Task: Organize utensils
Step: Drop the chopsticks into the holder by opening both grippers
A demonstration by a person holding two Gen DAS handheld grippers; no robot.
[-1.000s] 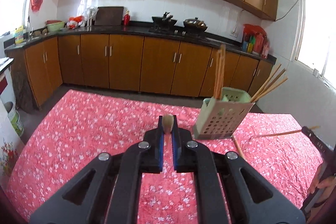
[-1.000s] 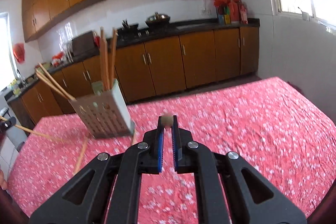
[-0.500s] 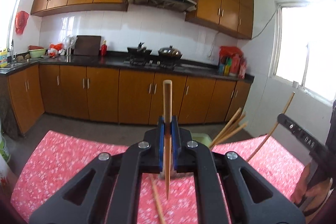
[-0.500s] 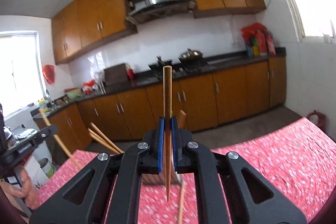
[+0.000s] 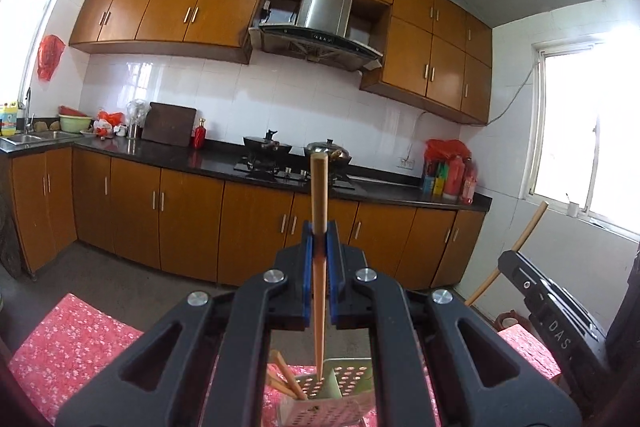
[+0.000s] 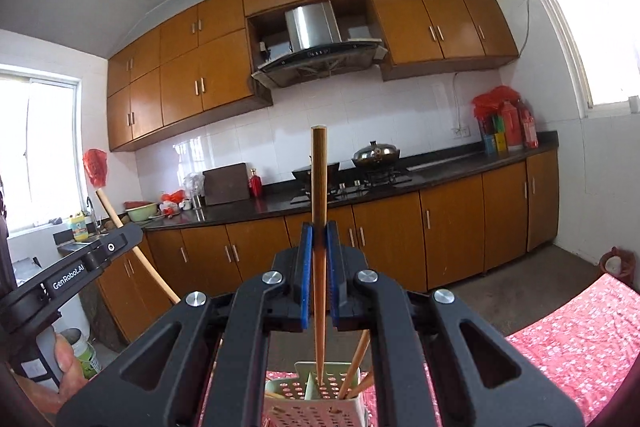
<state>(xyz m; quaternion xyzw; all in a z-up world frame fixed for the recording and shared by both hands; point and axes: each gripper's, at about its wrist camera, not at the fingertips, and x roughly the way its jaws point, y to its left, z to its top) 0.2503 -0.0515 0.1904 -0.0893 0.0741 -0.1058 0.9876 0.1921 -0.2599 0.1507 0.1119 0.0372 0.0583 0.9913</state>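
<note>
My left gripper (image 5: 319,231) is shut on a wooden chopstick (image 5: 319,195) held upright, thick end up, thin tip hanging over the pale green perforated utensil holder (image 5: 348,383) below. Other chopsticks (image 5: 286,375) lean inside that holder. My right gripper (image 6: 319,231) is shut on a second upright chopstick (image 6: 319,179), its tip just above the same holder (image 6: 316,387), which holds more chopsticks (image 6: 356,367). Each gripper shows at the edge of the other's view, the right one (image 5: 536,291) and the left one (image 6: 80,267), each with its chopstick.
The holder stands on a table with a red flowered cloth (image 5: 72,335), (image 6: 572,339). Behind are brown kitchen cabinets (image 5: 180,219), a black counter with stove and pans (image 5: 280,151), and a range hood (image 5: 320,27). A person's hand (image 6: 60,367) grips the left tool.
Both grippers have risen and tilted up from the table, swinging their chopsticks from pointing forward to upright. The holder has dropped to the bottom of both views, beneath the chopstick tips.
</note>
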